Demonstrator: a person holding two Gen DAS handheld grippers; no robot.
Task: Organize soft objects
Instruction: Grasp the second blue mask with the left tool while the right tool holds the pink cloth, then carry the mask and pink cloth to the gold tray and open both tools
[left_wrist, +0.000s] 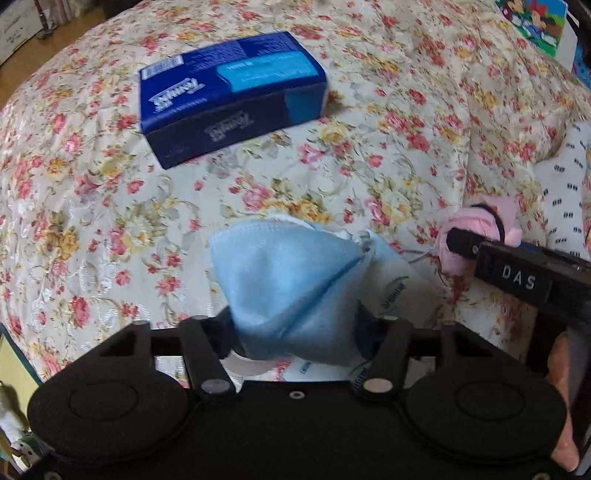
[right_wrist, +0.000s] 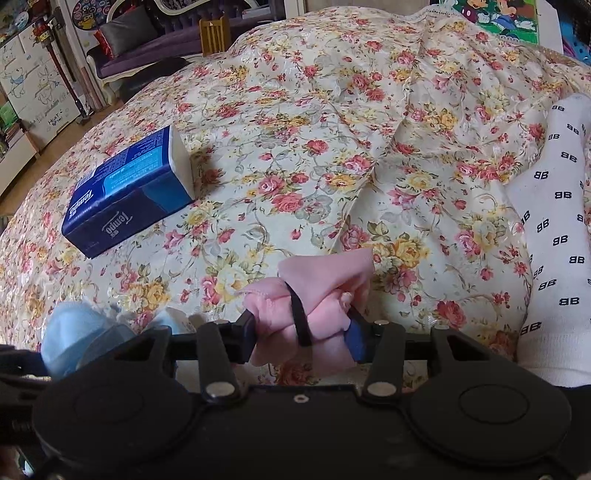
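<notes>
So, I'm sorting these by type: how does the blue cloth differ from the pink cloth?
The blue cloth is light blue with a stitched hem, pinched in the left gripper; the pink cloth is pale pink, pinched in the right gripper. A black band circles the pink cloth; the blue cloth shows none. Both are soft, bunched, and held over the floral bedspread.

"Tempo" in white, twice, upside down, on the dark blue tissue pack (right_wrist: 129, 195): once on top, once on the near side. Fine print and barcode there too small to read. "DAS" in white letters on the black body of the right claw (left_wrist: 517, 282). Repeated black "BB" marks across the white cloth (right_wrist: 557, 236). "HEART" handwritten on the white cabinet (right_wrist: 55, 120), rest illegible.
</notes>
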